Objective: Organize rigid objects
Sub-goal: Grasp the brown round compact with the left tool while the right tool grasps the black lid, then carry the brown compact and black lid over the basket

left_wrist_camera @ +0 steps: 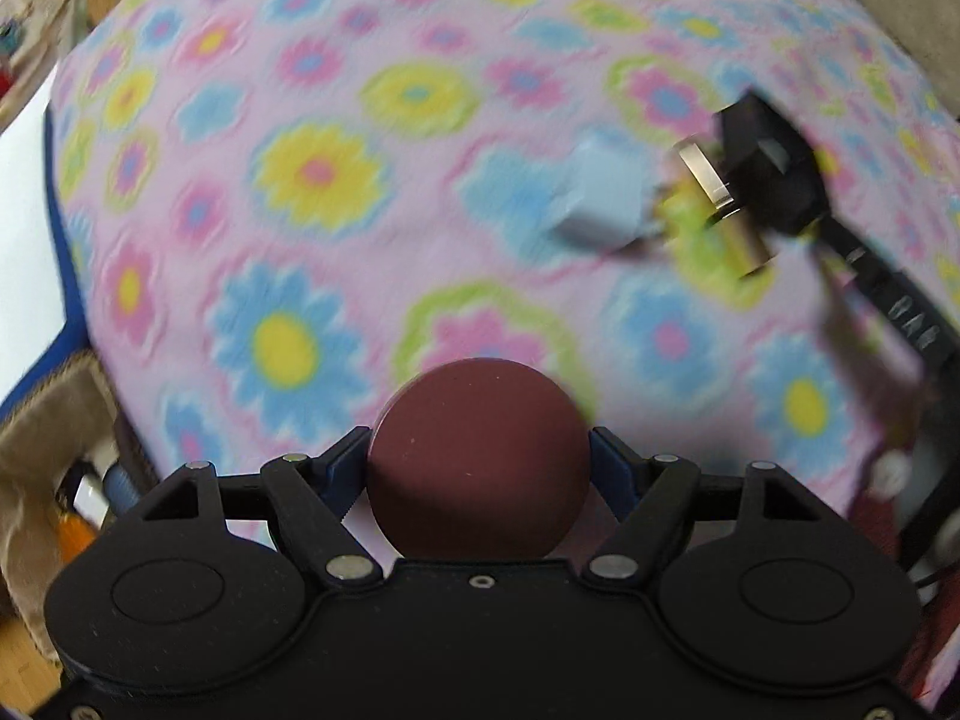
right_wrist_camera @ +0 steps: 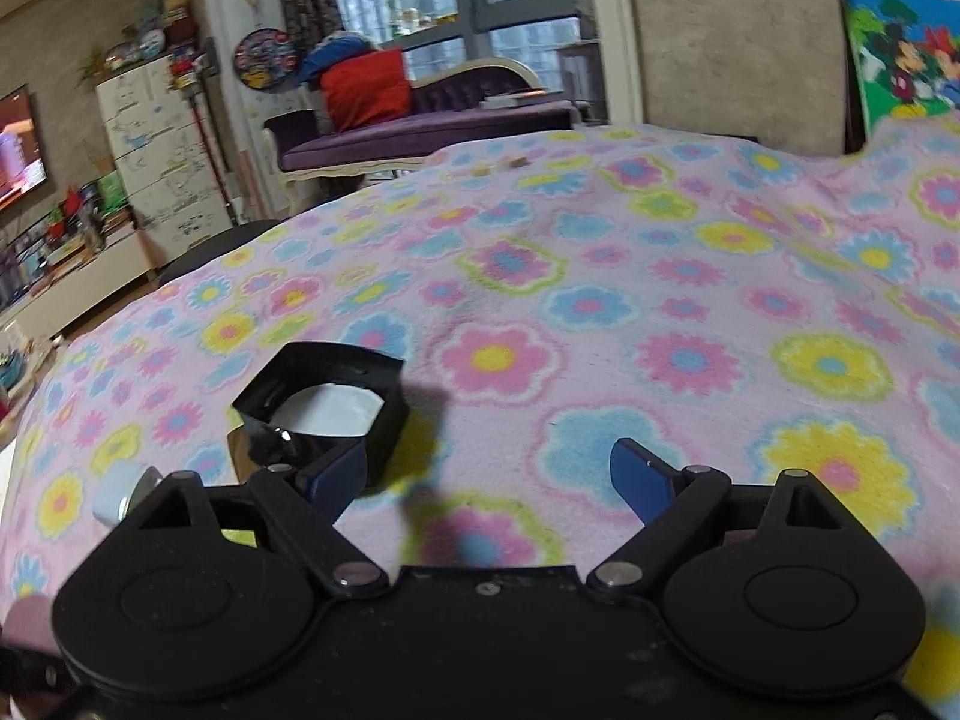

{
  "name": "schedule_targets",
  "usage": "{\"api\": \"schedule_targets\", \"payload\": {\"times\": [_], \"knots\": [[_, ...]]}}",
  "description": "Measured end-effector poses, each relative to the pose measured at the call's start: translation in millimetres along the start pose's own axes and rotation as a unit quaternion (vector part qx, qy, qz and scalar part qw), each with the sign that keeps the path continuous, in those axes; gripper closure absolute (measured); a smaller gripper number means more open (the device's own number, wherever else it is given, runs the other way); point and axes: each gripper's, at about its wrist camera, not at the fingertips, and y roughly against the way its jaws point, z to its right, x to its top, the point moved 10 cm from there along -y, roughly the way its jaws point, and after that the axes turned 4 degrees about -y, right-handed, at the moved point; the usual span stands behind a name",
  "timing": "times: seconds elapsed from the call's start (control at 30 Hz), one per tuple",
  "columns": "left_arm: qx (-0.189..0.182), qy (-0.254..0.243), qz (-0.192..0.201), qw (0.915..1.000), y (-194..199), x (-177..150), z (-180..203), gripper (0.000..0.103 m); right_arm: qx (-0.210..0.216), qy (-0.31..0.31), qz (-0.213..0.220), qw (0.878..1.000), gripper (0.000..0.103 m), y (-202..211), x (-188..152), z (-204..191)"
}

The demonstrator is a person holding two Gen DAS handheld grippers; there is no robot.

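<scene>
Over the flowered blanket [left_wrist_camera: 312, 180], near edge, your L gripper [left_wrist_camera: 480, 456] points steeply down w/ a dark-red round disc [left_wrist_camera: 477, 459] between its blue pads; both pads sit against the disc's sides, so it's clamped at roughly half opening. Disc is off the cloth, carried in the jaws. Left-wrist view is motion-blurred.

Far right of that view: a pale-blue block [left_wrist_camera: 600, 195], just beside it a small metal cylinder [left_wrist_camera: 711, 180], brass-coloured at its near end, and a black open-top box [left_wrist_camera: 771, 165], all on the blanket. Cylinder looks to touch the box; can't tell for sure thru blur.

Your R gripper [right_wrist_camera: 489, 477] is spread wide, nothing between its pads, only blanket below. Box [right_wrist_camera: 324, 402] lies just beyond its left pad [right_wrist_camera: 333, 474], white lining visible inside. Pale-blue block [right_wrist_camera: 117, 498] peeks out at near left, partly hidden by the gripper body.
</scene>
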Motion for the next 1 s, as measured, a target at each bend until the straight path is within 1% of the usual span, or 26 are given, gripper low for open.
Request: {"api": "schedule_targets", "payload": {"times": [0.07,0.13,0.17,0.23,0.27,0.3,0.4,0.5,0.6,0.63,0.7,0.8,0.9,0.93,1.0], "knots": [[-0.010,0.000,0.010,0.9999,-1,-3,-3,0.031,0.012,0.000,0.004,1.000,0.015,0,0,-2],[-0.008,-0.008,0.013,0.9999,0,-3,-1,0.030,0.011,-0.005,0.008,1.000,0.015,0,0,0],[-0.003,-0.016,0.015,0.9998,0,-3,0,0.028,0.015,-0.008,0.011,1.000,0.015,2,1,0],[0.011,-0.034,0.022,0.9991,-4,-2,4,0.010,0.017,-0.012,0.022,1.000,0.015,7,3,1],[0.019,-0.036,0.026,0.9988,-8,-3,4,0.005,0.019,-0.012,0.027,0.999,0.015,9,4,1],[0.024,-0.040,0.029,0.9985,-12,-4,5,0.002,0.022,-0.012,0.029,0.999,0.014,10,4,0],[0.017,-0.028,0.040,0.9987,-11,-4,4,0.002,0.008,-0.018,0.026,0.999,0.010,9,6,3],[0.008,-0.032,0.040,0.9986,-11,-4,4,0.002,-0.005,-0.035,-0.004,0.999,0.009,3,8,8],[0.004,-0.031,0.044,0.9985,-11,-3,4,0.002,-0.003,-0.055,-0.023,0.998,0.009,6,14,9],[0.005,-0.029,0.045,0.9986,-11,-3,-4,0.002,0.000,-0.057,-0.026,0.998,0.007,7,18,7],[0.008,-0.027,0.049,0.9984,-10,-3,-3,0.002,0.000,-0.053,-0.030,0.998,0.001,8,27,-2],[0.010,-0.021,0.056,0.9982,-10,-2,-3,0.002,0.011,-0.039,-0.044,0.998,0.000,4,42,-26],[0.009,-0.023,0.051,0.9984,-10,-2,-2,0.002,0.005,-0.024,-0.068,0.997,0.000,-12,53,-49],[0.007,-0.025,0.049,0.9984,-10,-2,-2,0.002,0.000,-0.019,-0.076,0.997,0.000,-20,56,-55],[0.005,-0.030,0.047,0.9984,-9,-1,-2,0.002,-0.028,-0.005,-0.101,0.995,0.000,-36,57,-63]]}}
